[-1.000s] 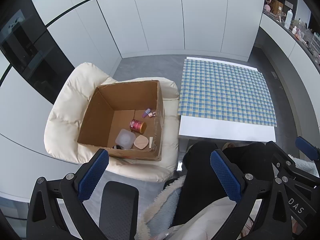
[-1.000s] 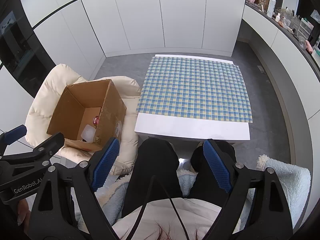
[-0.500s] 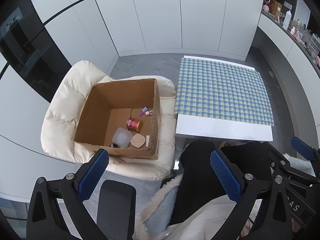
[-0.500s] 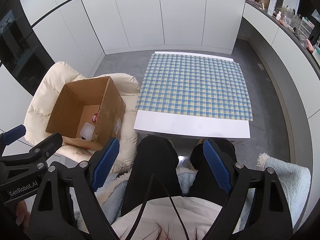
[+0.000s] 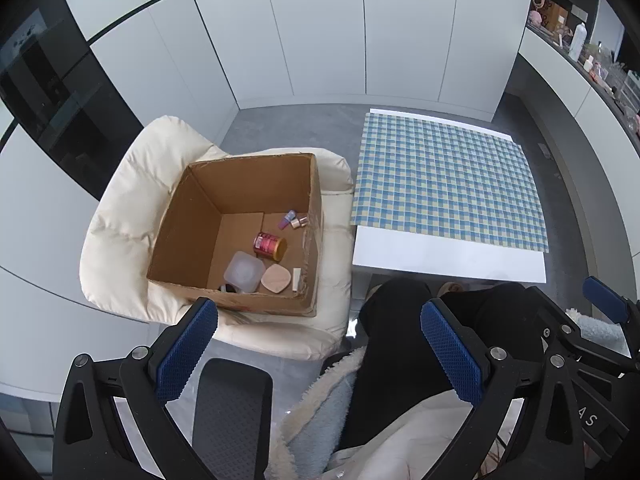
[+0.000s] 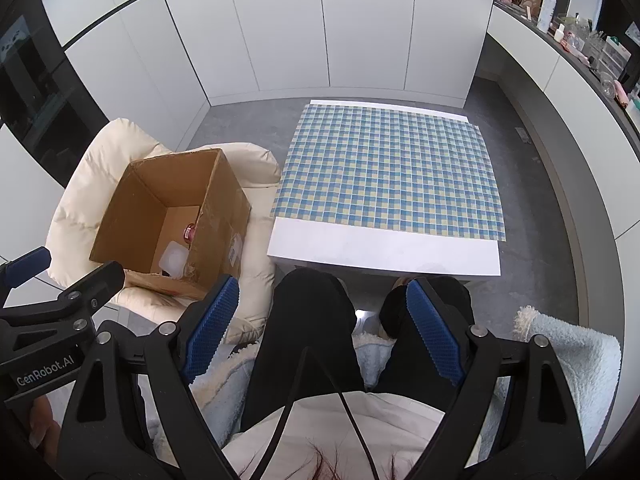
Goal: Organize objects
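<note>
An open cardboard box (image 5: 188, 216) rests on a cream armchair (image 5: 120, 216). On its floor lie a red can (image 5: 269, 245), a translucent plastic container (image 5: 243, 272), a pink compact (image 5: 275, 279), two small bottles (image 5: 294, 220) and a small white stick (image 5: 296, 279). My left gripper (image 5: 318, 306) hangs open and empty above the person's lap, near the box's front edge. My right gripper (image 6: 322, 283) is open and empty over the person's knees. In the right wrist view the box (image 6: 224, 208) is at the left, with only the can and the container showing inside.
A low white table (image 6: 384, 252) with a blue checked cloth (image 6: 388, 168) stands right of the armchair, bare on top. The person's black-clad legs (image 6: 304, 320) reach under its near edge. White cabinets line the back; a cluttered counter (image 6: 580, 40) runs along the right.
</note>
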Demonstrator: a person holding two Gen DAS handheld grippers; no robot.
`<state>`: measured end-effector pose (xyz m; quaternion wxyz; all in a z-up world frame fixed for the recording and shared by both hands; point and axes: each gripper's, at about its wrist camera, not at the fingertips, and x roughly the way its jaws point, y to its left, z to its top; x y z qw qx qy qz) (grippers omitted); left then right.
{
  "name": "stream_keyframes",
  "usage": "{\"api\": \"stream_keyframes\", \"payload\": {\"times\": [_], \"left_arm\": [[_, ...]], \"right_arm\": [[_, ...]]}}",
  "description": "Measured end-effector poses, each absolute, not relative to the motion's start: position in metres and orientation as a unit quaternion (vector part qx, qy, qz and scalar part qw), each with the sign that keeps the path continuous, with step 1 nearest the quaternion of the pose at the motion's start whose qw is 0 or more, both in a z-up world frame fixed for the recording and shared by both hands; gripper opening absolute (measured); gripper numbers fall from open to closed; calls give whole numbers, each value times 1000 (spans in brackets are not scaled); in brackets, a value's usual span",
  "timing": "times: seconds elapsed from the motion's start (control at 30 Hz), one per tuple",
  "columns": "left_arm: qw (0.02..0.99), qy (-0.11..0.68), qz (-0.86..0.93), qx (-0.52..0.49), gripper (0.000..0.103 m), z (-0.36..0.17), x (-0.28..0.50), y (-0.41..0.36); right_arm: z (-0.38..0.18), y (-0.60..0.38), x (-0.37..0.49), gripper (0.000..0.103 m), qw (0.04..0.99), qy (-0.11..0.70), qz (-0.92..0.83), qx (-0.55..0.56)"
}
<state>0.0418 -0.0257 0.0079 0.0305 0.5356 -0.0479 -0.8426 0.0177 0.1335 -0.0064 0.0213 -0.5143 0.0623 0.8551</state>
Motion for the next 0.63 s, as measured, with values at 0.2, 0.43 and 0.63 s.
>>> {"api": "stream_keyframes", "payload": {"times": [0.2,0.43,0.63], "left_arm": [[31,-50,-842,536,102,8,41,-26],[30,-44,-841,538,102,7,40,-27],[30,-38,-841,538,102,7,39,-30]], "right_arm": [[-6,134,17,88,22,61,855,-514],[-9,136,16,88,21,63,853,-517],[-10,135,15,88,17,62,854,-517]]}}
